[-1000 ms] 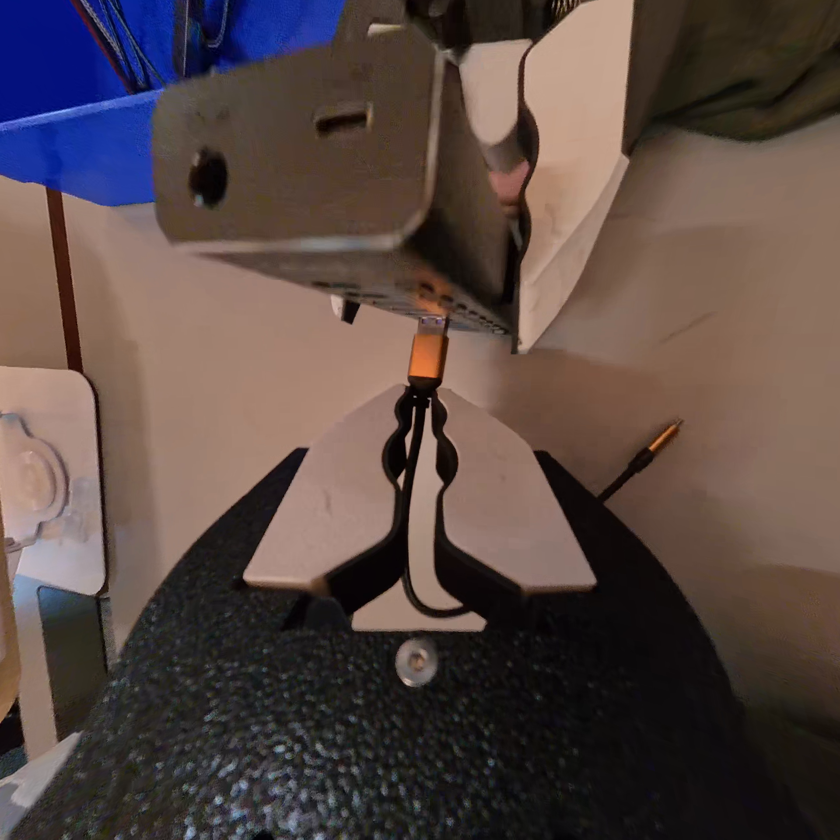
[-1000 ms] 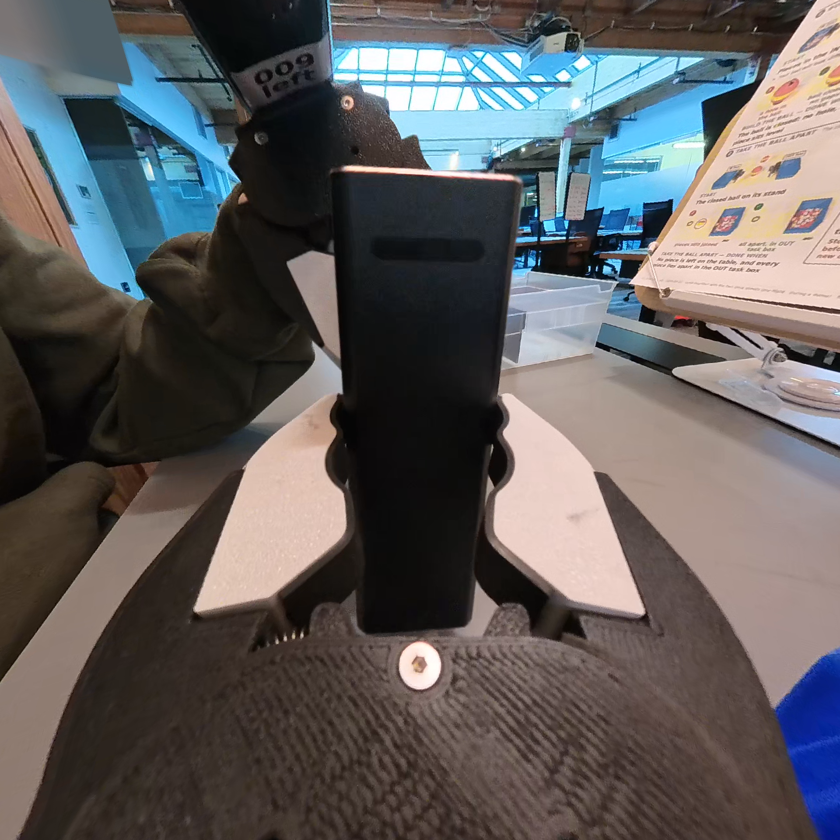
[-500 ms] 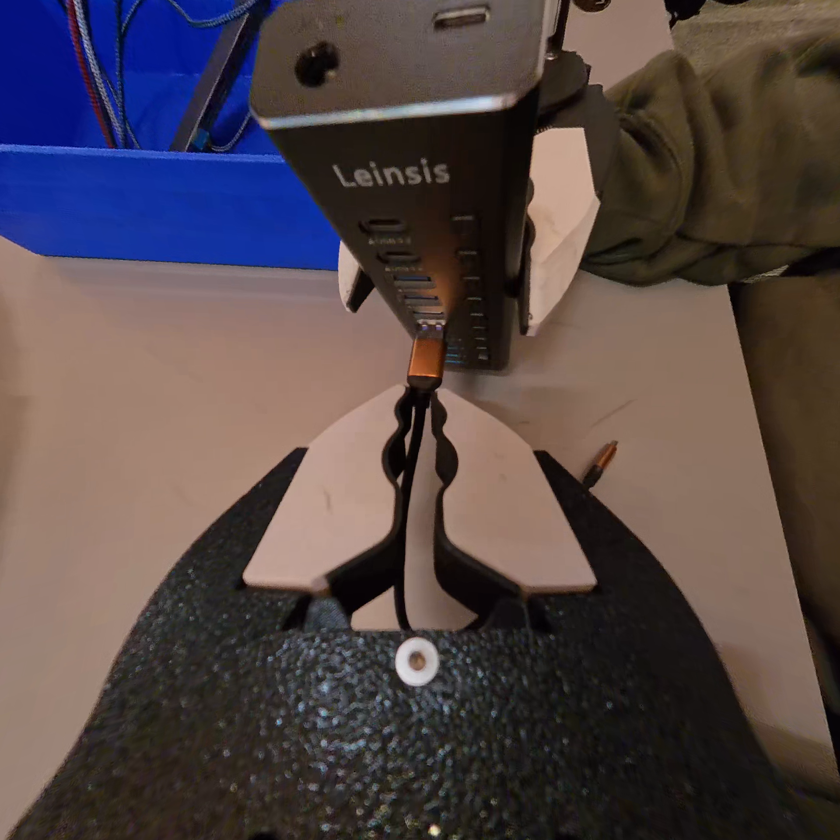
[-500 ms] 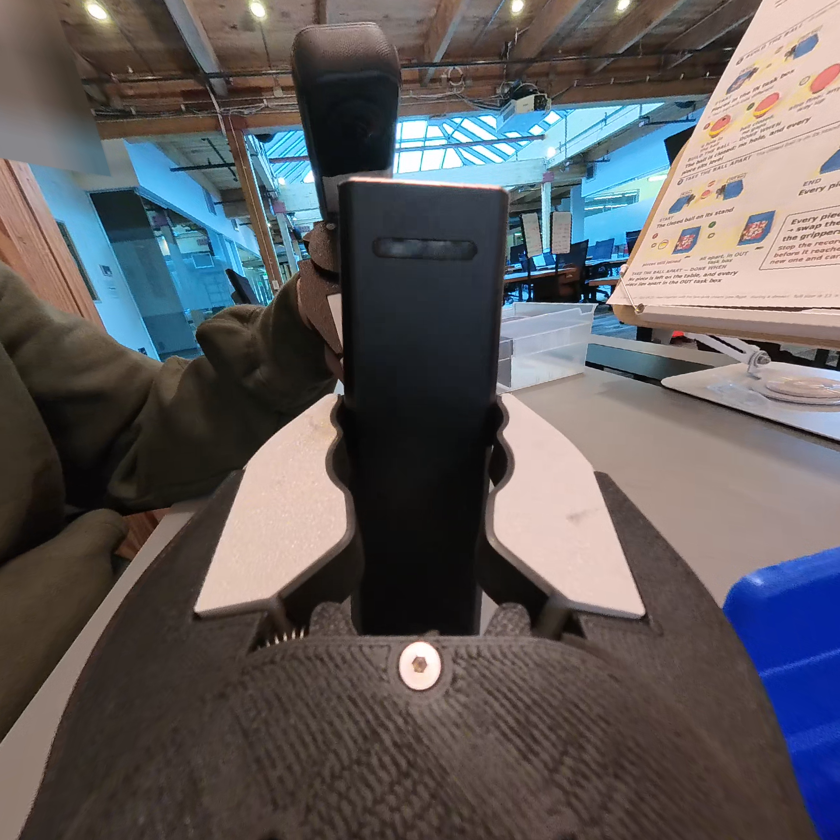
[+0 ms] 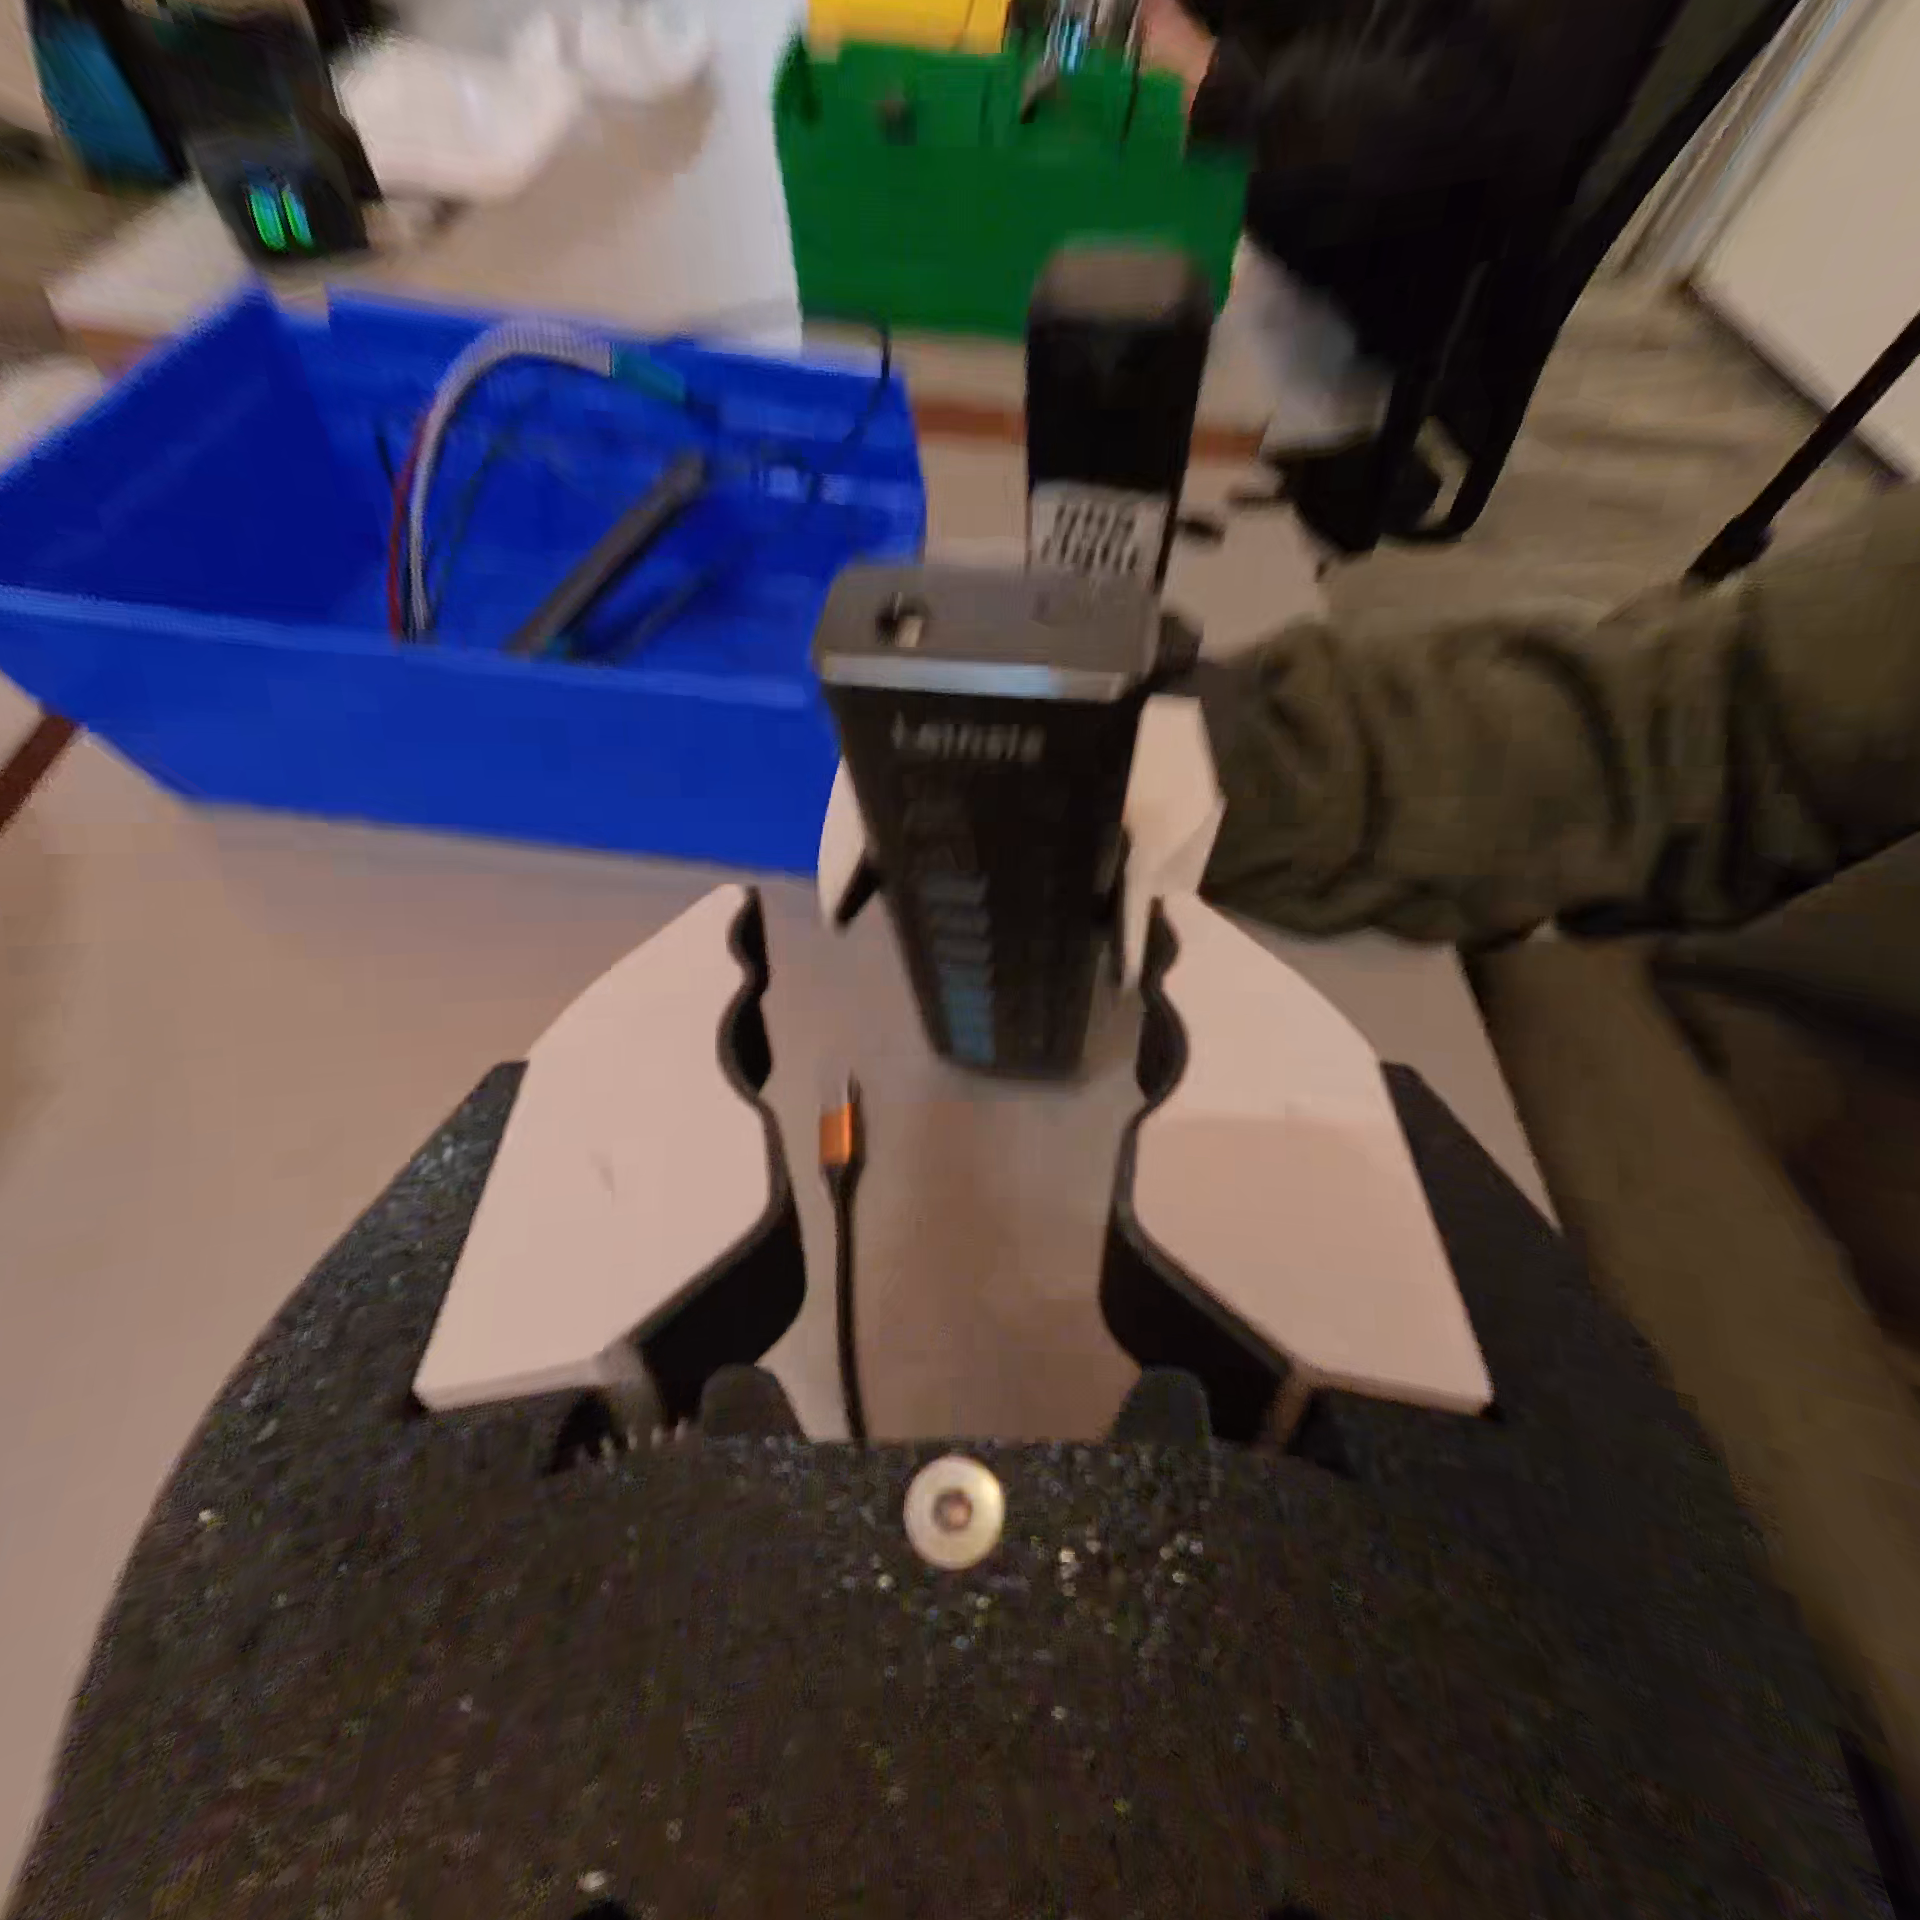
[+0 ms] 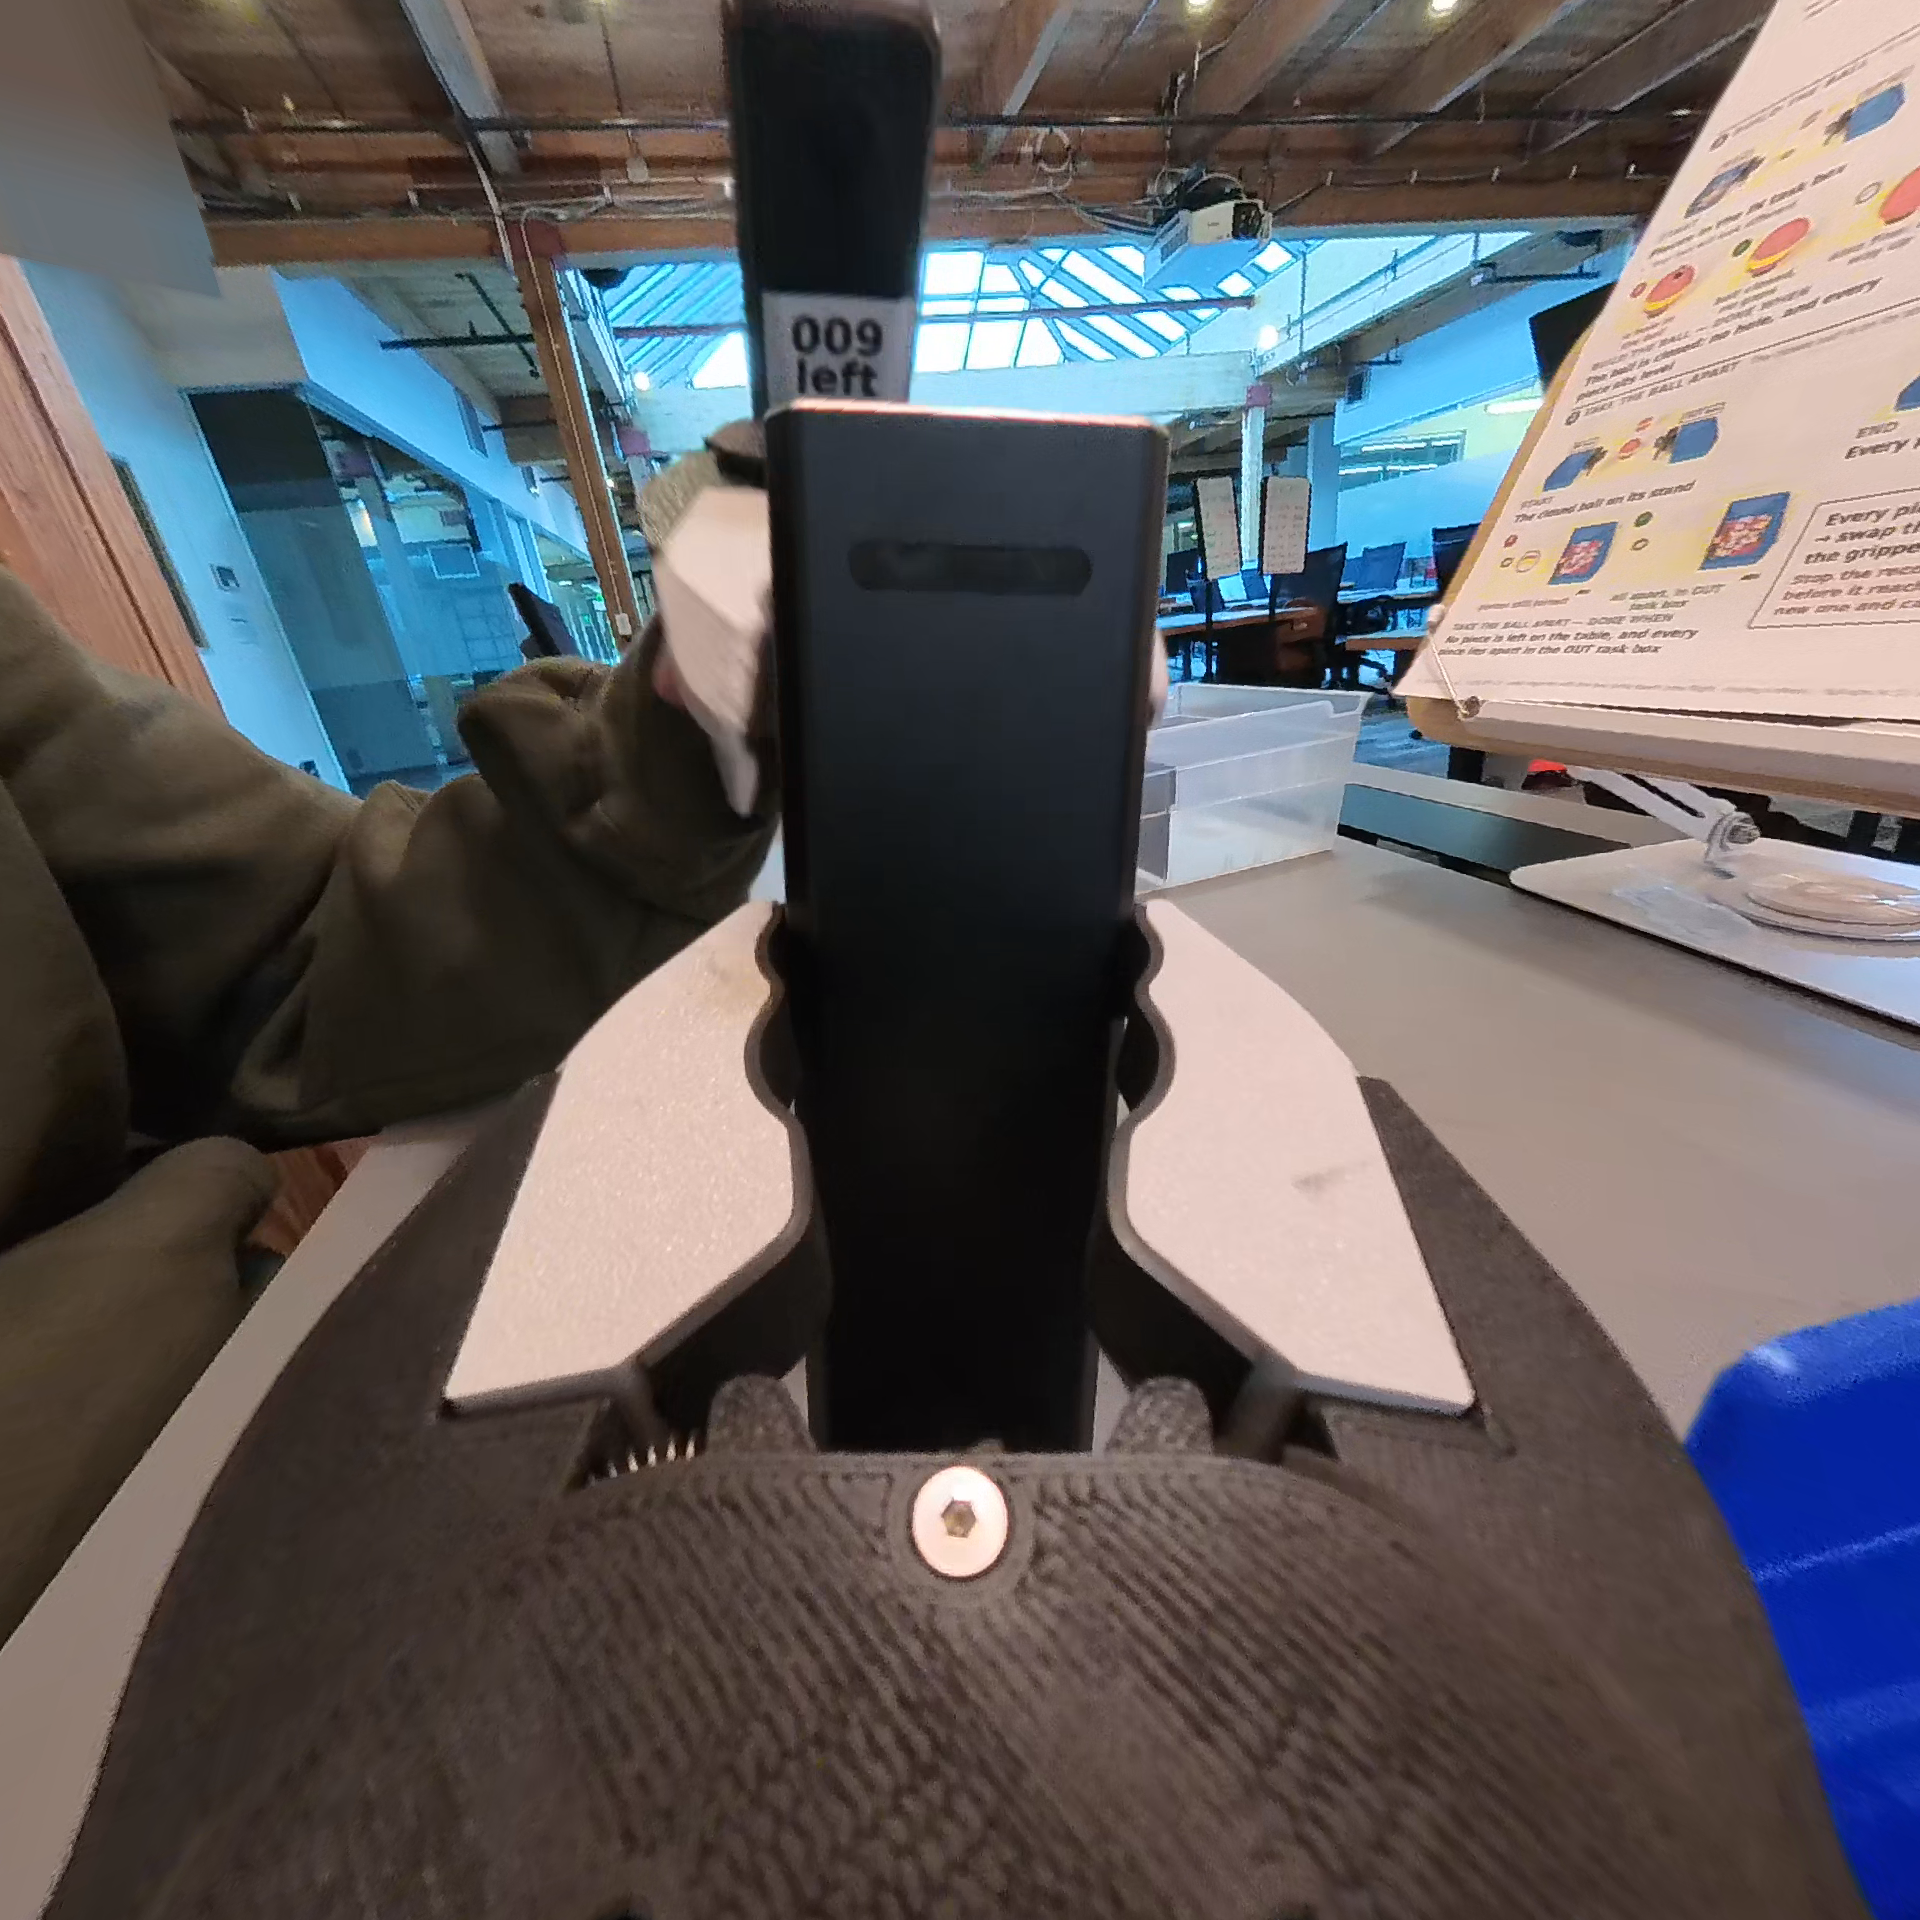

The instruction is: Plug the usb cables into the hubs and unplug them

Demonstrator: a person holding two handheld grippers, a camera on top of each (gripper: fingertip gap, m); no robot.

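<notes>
My right gripper (image 6: 956, 914) is shut on a black USB hub (image 6: 961, 883) and holds it upright above the table. In the left wrist view the hub (image 5: 987, 831) shows its port side and stands just beyond my fingertips. My left gripper (image 5: 948, 909) is open and holds nothing. A black cable (image 5: 844, 1299) with an orange plug (image 5: 840, 1132) lies loose between its open fingers, apart from the hub. The left wrist view is motion-blurred. In the right wrist view, one white finger of the left gripper (image 6: 717, 644) shows behind the hub.
A blue bin (image 5: 416, 707) with cables stands at the left, and its corner shows in the right wrist view (image 6: 1818, 1507). A green bin (image 5: 987, 208) is behind it. A person's olive sleeve (image 5: 1507, 790) is at the right. A clear container (image 6: 1236, 779) and an instruction sheet on a stand (image 6: 1714, 416) are farther off. Less than 4 cm separates the two grippers' tips.
My left gripper has opened and let go of the orange plug, which is now out of the hub. The left gripper has drawn back and tilted up. The right gripper still holds the hub.
</notes>
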